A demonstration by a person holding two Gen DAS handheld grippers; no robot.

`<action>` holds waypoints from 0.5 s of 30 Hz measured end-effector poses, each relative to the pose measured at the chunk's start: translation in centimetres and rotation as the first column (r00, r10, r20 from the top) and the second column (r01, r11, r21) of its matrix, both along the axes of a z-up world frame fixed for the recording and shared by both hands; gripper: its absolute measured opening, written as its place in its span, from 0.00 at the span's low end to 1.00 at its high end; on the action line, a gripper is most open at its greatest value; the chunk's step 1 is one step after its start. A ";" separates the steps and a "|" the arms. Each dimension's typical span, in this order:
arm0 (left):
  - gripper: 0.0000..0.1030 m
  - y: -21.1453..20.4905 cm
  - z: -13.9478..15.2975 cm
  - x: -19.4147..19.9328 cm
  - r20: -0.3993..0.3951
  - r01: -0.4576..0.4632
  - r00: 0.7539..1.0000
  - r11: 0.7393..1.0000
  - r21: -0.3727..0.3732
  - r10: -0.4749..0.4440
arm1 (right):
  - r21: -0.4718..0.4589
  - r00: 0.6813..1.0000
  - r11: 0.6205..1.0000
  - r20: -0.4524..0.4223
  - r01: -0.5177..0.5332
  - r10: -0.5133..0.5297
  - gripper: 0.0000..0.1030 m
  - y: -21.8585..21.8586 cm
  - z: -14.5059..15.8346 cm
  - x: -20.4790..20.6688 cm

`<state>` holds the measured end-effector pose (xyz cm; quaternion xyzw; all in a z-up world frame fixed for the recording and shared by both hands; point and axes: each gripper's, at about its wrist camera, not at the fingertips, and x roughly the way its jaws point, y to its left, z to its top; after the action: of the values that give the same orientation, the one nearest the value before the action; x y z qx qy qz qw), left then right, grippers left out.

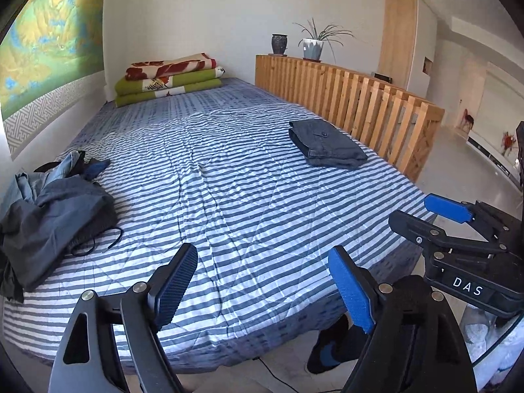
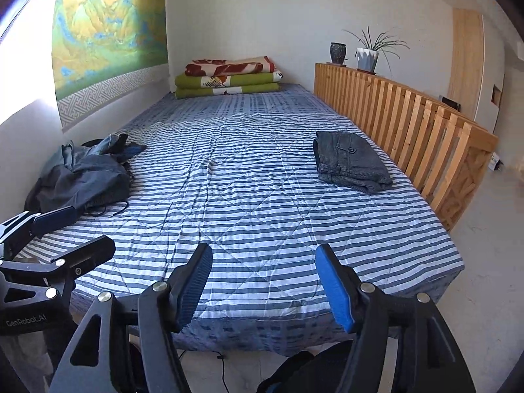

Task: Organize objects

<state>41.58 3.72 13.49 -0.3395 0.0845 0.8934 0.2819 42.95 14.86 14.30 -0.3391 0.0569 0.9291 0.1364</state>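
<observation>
We face a wide bed covered by a blue-and-white striped quilt. At its far end, against the wall, lies a stack of folded green and red patterned blankets. A rumpled heap of grey-blue clothes sits at its left edge; dark grey folded trousers lie near its right edge, beside a slatted wooden rail. Our left gripper and right gripper hang over the near edge, jaws wide, nothing between them.

The left gripper hangs over the foot of the striped bed, fingers wide apart with nothing between them. Folded grey trousers lie near the wooden railing; a rumpled clothes heap sits at the bed's left edge. The right gripper shows at right.
</observation>
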 end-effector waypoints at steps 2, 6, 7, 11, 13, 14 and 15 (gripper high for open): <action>0.83 0.6 0.1 -0.4 0.000 0.015 1.000 1.000 0.003 -0.015 | 0.001 1.000 1.000 -0.002 0.013 -0.013 0.61 0.4 0.1 -0.1; 0.86 2.0 0.2 -1.6 -0.010 0.058 0.998 0.998 0.009 -0.058 | 0.005 0.999 0.999 -0.004 0.050 -0.050 0.61 1.3 0.2 -0.6; 0.87 2.5 0.0 -2.0 -0.010 0.068 0.998 0.998 0.011 -0.068 | 0.007 0.998 0.998 0.000 0.062 -0.062 0.61 1.6 0.1 -0.8; 0.87 3.8 -0.6 -4.2 0.003 0.097 0.995 0.995 0.012 -0.097 | 0.007 0.994 0.994 0.014 0.110 -0.110 0.62 2.8 -0.7 -1.6; 0.87 4.4 -0.9 -5.0 0.007 0.106 0.994 0.994 0.013 -0.106 | -0.004 0.992 0.992 0.025 0.126 -0.126 0.62 3.4 -1.2 -2.1; 0.87 4.6 -0.9 -5.5 0.008 0.109 0.994 0.994 0.014 -0.109 | -0.009 0.991 0.991 0.028 0.133 -0.133 0.62 3.6 -1.4 -2.3; 0.87 4.9 -1.1 -5.9 0.009 0.111 0.994 0.994 0.014 -0.111 | -0.014 0.990 0.990 0.029 0.140 -0.140 0.62 3.9 -1.5 -2.5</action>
<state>35.67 8.57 12.42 -0.3369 0.0958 0.8752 0.3337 40.46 18.71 12.75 -0.3482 0.0861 0.9119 0.1994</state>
